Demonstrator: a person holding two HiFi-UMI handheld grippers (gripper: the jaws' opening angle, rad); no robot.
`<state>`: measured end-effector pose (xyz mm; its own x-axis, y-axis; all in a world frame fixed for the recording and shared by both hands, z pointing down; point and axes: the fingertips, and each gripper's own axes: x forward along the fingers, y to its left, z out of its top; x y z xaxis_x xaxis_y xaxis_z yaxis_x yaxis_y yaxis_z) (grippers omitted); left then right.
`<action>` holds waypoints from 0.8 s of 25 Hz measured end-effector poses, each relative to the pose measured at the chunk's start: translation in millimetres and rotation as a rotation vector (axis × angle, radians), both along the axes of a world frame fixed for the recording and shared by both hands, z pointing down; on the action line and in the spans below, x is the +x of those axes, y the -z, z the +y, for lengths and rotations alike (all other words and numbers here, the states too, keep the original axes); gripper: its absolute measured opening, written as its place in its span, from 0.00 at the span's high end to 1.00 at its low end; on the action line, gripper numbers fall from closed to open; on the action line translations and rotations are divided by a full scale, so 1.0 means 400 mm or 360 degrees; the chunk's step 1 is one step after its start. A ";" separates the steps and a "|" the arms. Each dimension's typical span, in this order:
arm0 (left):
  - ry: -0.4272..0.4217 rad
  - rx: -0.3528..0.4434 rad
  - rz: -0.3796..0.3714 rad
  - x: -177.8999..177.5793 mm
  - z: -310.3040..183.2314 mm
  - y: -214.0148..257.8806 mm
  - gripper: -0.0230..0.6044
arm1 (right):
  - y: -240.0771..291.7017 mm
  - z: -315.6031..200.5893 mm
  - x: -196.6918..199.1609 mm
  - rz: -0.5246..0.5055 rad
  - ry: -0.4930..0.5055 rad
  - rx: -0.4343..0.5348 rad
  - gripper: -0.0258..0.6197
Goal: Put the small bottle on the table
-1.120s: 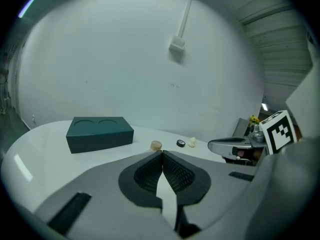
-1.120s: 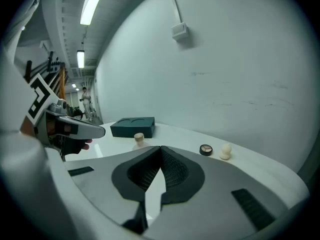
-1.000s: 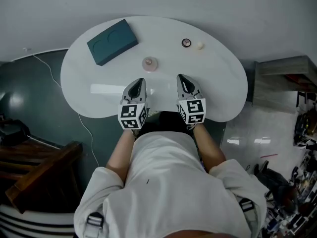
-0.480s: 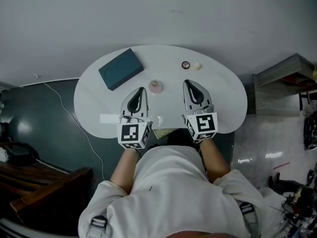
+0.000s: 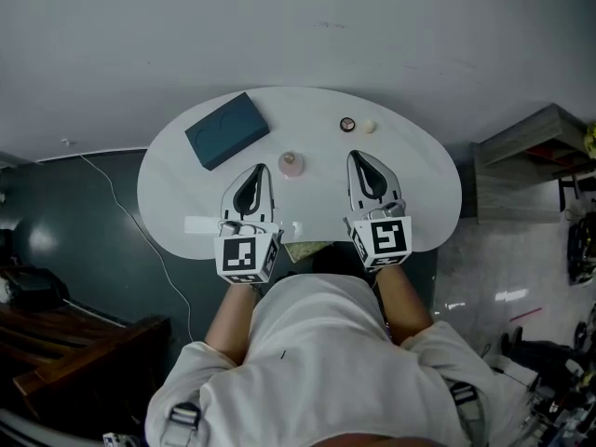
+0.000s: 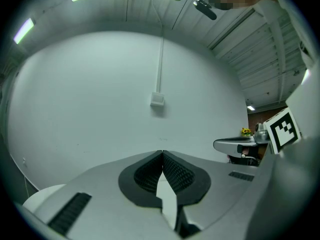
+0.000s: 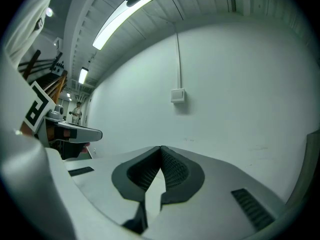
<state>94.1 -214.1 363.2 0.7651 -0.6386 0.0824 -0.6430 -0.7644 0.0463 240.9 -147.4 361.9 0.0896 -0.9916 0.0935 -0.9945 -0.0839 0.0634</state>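
Left claw (image 5: 257, 171) and right claw (image 5: 361, 159): both closed, empty, held level over the white surface (image 5: 424, 189). Small bottle (image 5: 291, 164) stands on it between their tips. Teal box (image 5: 226, 130) lies beyond the left claw.

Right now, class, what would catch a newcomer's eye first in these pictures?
The left gripper and right gripper, each with a black-and-white marker cube, hang side by side over the near edge of a white table, both shut and empty. A teal box lies at the table's far left, a small pinkish object mid-table.
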 end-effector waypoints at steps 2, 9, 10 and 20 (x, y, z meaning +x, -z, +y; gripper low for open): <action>0.0006 -0.0005 -0.0002 -0.001 0.004 -0.001 0.93 | 0.003 0.006 0.004 0.0006 -0.0004 -0.0003 0.96; -0.0005 -0.0012 -0.0007 0.018 0.019 -0.011 0.93 | -0.011 0.016 0.019 0.0015 0.0000 -0.0019 0.96; -0.0005 -0.0013 -0.0008 0.018 0.019 -0.012 0.93 | -0.011 0.017 0.020 0.0012 -0.0005 -0.0021 0.96; -0.0013 -0.0026 -0.0015 0.035 0.031 -0.019 0.93 | -0.015 0.026 0.031 0.0012 0.0000 -0.0030 0.96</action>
